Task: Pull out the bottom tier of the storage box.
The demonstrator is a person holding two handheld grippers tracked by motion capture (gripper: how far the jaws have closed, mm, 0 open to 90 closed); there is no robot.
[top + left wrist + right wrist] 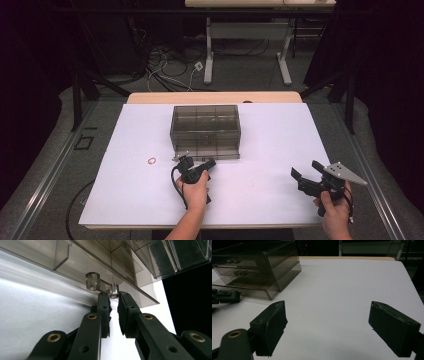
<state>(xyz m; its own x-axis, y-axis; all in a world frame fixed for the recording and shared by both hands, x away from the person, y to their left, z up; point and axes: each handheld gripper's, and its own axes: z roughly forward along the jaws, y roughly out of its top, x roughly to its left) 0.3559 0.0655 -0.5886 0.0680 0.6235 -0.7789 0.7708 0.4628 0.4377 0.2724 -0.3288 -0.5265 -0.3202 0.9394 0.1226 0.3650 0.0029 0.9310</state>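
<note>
Step in hand, as judged: opening the bottom drawer of the smoky plastic drawer box (205,131), which is sitting at the centre of the high view on the white table (270,150).

The left gripper (192,165) is lying low on the table just below the box's front edge. In the left gripper view its jaws are standing narrow, the tips bracketing one post of the clear drawer handle (102,286) at upper centre of the frame. The left fingertip (103,300) appears to be touching the post; whether both pads are pressing on it is not clear, since a slim gap is showing between the jaws lower down. The bottom drawer seems to be jutting out slightly past the box front, though the amount is hard to read.

The right gripper (310,175) is hovering at lower right of the high view, well apart from the box, jaws standing wide with nothing between them; the right gripper view confirms bare table between its pads.

A small reddish ring (152,160) is lying on the table left of the left gripper, near it but not touching.

Next move, as judged: it calls for a firm pinch on the handle and a straight level pull toward the lower edge of the frame; a skewed pull risks dragging the whole box.
</note>
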